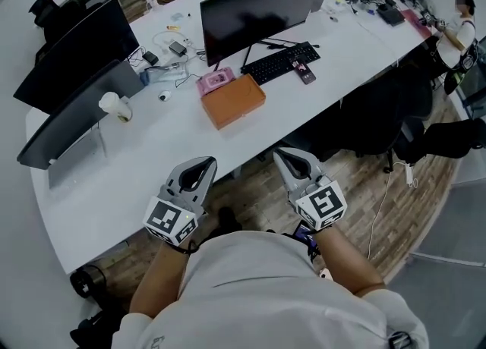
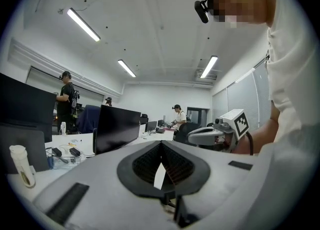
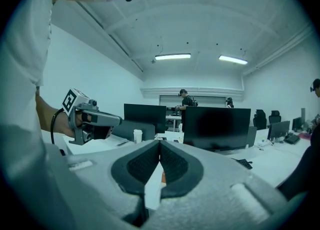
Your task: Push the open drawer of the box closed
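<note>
An orange box lies on the white desk, in front of the middle monitor. A pink part juts out at its far left end; whether this is the drawer I cannot tell. Both grippers hang near my body, over the desk's near edge and well short of the box. My left gripper is shut and empty, its pads meeting tip to tip. My right gripper is likewise shut with nothing in it. Each gripper view shows the other gripper alongside.
A dark monitor and a keyboard stand behind the box, with a phone beside them. Two more screens and a white cup sit at the left. A black chair stands right of me.
</note>
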### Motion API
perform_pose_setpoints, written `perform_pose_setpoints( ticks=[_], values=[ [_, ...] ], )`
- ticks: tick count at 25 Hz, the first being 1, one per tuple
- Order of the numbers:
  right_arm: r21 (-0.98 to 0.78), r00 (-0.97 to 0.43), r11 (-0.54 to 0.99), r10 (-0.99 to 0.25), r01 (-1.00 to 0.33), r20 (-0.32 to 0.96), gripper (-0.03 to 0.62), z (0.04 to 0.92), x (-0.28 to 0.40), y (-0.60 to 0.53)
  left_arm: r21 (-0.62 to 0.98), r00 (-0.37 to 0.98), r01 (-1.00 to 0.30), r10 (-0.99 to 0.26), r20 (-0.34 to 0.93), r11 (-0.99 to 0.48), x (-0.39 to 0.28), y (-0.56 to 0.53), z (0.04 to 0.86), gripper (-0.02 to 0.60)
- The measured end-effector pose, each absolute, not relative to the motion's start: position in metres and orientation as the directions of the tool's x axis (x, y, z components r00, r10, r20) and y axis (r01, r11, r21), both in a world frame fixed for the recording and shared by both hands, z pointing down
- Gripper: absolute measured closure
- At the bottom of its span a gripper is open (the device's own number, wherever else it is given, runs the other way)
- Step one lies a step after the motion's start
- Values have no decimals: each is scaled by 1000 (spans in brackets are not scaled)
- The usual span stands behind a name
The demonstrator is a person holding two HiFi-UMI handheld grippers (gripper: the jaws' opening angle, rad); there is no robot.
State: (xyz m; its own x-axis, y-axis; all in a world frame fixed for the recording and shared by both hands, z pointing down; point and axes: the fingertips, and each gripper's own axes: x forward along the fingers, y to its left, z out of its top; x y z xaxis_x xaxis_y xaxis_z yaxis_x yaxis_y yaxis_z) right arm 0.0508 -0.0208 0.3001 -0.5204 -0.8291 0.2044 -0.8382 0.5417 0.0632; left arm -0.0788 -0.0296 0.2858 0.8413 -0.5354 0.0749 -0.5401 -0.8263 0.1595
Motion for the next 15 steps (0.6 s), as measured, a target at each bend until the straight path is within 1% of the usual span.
perform_pose_setpoints(
  ticks=[9, 15],
  values=[
    [60, -562, 580, -807, -813, 182, 590, 301, 111, 41, 122, 839, -544, -535, 101, -830, -5, 34, 281, 583],
    [78, -590, 607, -789, -791, 169, 591, 294, 153, 90, 66, 830, -556, -548, 102, -829, 36, 83, 274, 583]
  ],
)
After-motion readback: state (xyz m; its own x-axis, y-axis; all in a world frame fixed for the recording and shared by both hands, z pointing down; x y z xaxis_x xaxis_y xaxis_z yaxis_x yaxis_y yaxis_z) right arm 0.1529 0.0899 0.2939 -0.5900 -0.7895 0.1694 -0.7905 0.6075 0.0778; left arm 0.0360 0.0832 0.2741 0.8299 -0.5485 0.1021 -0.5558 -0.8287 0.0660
